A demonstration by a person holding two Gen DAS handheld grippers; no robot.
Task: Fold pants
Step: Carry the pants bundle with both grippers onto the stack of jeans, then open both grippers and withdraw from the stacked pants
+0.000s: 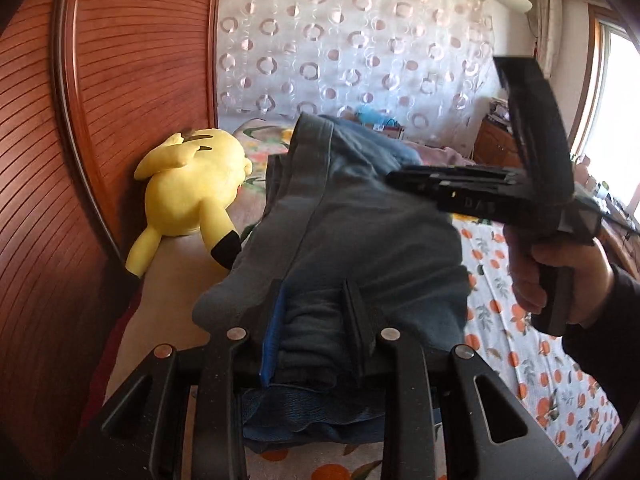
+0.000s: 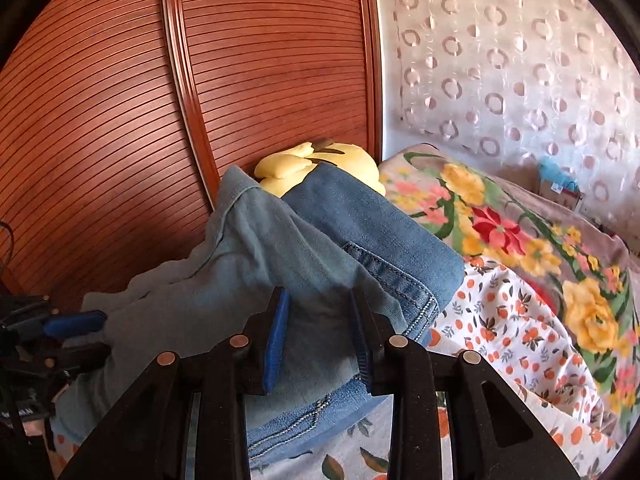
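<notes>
Blue denim pants (image 1: pixel 352 216) hang bunched and lifted above the bed, their paler inner side showing. My left gripper (image 1: pixel 316 304) is shut on a thick fold of the pants, with cloth packed between its pads. In the right wrist view my right gripper (image 2: pixel 320 320) is shut on another fold of the same pants (image 2: pixel 304 248), near a stitched hem. The right gripper also shows in the left wrist view (image 1: pixel 400 178), held in a hand at the right. The left gripper shows at the left edge of the right wrist view (image 2: pixel 76 326).
A yellow plush toy (image 1: pixel 192 196) lies against a reddish slatted wooden headboard (image 1: pixel 120 100). The bed has an orange-print sheet (image 1: pixel 520 320) and a floral blanket (image 2: pixel 520 232). A sheer circle-patterned curtain (image 1: pixel 360 40) hangs behind. A window (image 1: pixel 620 120) is at the right.
</notes>
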